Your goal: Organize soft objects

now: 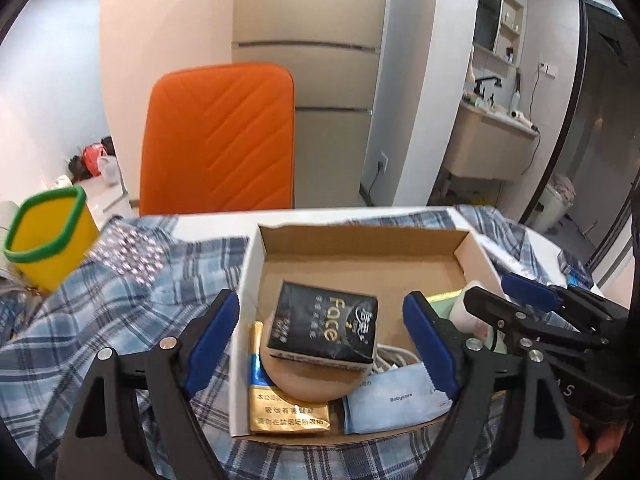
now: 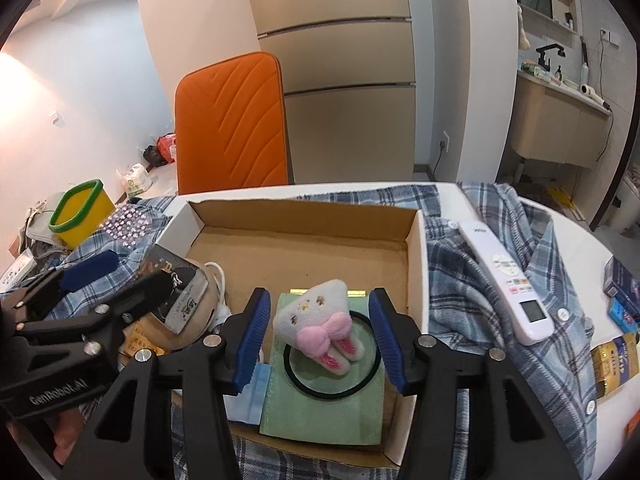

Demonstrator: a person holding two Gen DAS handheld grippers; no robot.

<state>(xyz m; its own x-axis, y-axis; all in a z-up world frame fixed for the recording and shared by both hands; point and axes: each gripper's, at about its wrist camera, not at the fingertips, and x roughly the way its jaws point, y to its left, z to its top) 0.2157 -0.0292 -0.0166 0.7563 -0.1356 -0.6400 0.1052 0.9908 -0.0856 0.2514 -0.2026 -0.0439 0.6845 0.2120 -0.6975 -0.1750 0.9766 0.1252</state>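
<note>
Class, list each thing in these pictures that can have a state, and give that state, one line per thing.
Box: open, no lid on.
Tissue pack: sealed, lying on the puff.
Plush: lying on the green pouch, free.
Left gripper: open.
Right gripper: open.
Shirt: crumpled, unbuttoned.
Remote: lying on the shirt.

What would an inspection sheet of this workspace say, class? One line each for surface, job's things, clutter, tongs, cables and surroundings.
Surface: white table under a blue plaid shirt.
Job's things: cardboard box holding a plush toy on a green pouch, a black tissue pack on a tan round pad, and a blue mask packet.
Clutter: white remote on the shirt; yellow cup; gold packet in the box.
Tongs: left tongs open around the tissue pack; right tongs open around the plush toy.
Cables: white cord in the box.
Surroundings: orange chair, beige fridge.
</note>
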